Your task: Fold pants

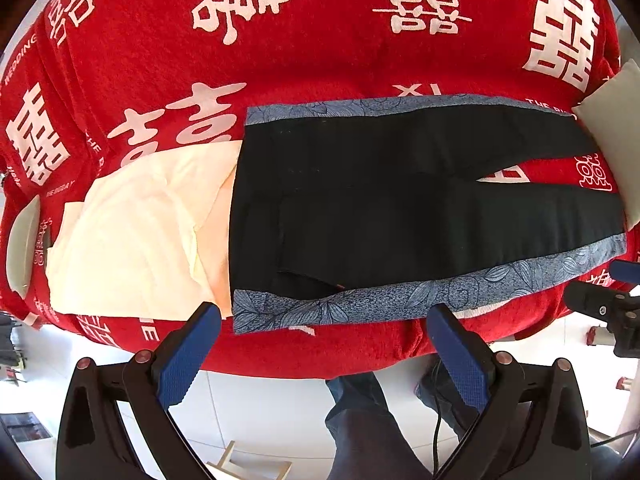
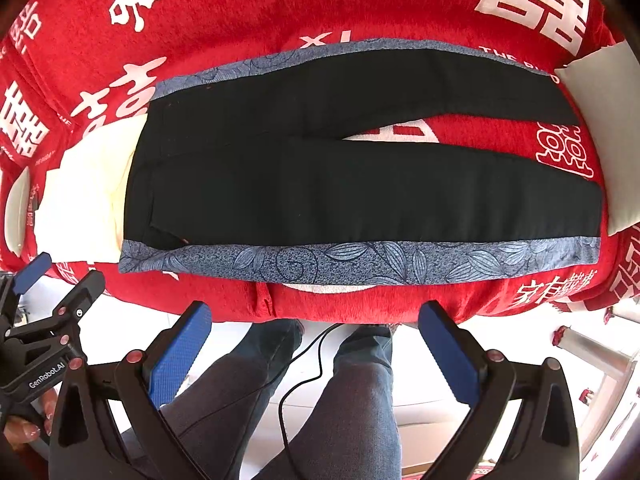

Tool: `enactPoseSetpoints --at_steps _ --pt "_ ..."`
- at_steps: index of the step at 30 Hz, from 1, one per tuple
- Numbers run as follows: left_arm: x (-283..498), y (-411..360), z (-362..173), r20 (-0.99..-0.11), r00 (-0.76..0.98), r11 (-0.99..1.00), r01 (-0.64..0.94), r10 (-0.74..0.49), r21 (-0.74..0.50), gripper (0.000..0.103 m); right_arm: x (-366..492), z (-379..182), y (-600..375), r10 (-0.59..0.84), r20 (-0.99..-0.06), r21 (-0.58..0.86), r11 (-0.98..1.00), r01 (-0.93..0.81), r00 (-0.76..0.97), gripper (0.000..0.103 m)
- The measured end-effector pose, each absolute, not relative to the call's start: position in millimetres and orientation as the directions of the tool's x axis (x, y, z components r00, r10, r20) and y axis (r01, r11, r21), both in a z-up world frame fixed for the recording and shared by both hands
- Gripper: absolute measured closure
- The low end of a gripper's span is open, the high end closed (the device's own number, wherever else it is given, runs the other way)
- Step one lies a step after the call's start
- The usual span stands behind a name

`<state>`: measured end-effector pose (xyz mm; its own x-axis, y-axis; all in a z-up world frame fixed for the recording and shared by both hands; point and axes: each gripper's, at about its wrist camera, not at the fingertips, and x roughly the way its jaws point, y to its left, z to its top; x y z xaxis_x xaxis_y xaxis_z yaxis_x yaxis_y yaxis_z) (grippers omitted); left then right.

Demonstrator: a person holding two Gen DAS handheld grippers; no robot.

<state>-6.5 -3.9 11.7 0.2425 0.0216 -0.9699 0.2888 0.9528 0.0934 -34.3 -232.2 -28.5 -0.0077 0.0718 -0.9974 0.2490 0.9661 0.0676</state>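
- Ahead of the left claw [image 1: 324, 344], spread wide and holding nothing, lies the waist end of the pants [image 1: 400, 208], flat on the red blanket [image 1: 320, 60].
- Left of the waist sits a cream cloth [image 1: 132, 232]; keep clear of it.
- Beyond the right claw [image 2: 316, 340], equally spread, runs the near blue-trimmed leg; pinching both ends of that edge together should fold it evenly.

The left gripper [image 1: 324, 316] is showing two black plastic arms ending in blue fingers [image 1: 188, 356] with a fine grid texture, and round copper-coloured screws [image 1: 143, 357] at the pivots. The right gripper [image 2: 316, 314] is built alike. On the left gripper's side, white lettering is reading "GenRobot.AI" [image 2: 46, 376]. The person is wearing dark blue-grey jeans [image 2: 356, 408], and a thin black cable [image 2: 304, 380] is trailing between the legs.
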Motion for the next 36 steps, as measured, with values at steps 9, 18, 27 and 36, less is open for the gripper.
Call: enactPoseSetpoints --at_steps 9,18,27,36 --pt "-4 -4 13 -0.969 0.247 0.954 0.284 0.029 0.101 0.000 -34 -27 -234 0.072 -0.997 0.069 0.966 0.250 0.000 0.000" --pt "-9 -5 15 -0.966 0.254 0.954 0.279 0.038 0.111 0.000 -35 -25 -235 0.074 -0.997 0.073 0.966 0.247 0.006 0.000" --pt "-9 -6 15 -0.966 0.252 0.957 0.267 0.047 0.116 0.000 -35 -26 -236 0.080 -0.997 0.080 0.966 0.245 0.008 0.000" --pt "-10 -15 16 -0.965 0.256 0.962 0.243 0.064 0.128 0.000 -37 -26 -248 0.098 -0.995 0.101 0.966 0.240 0.023 0.000"
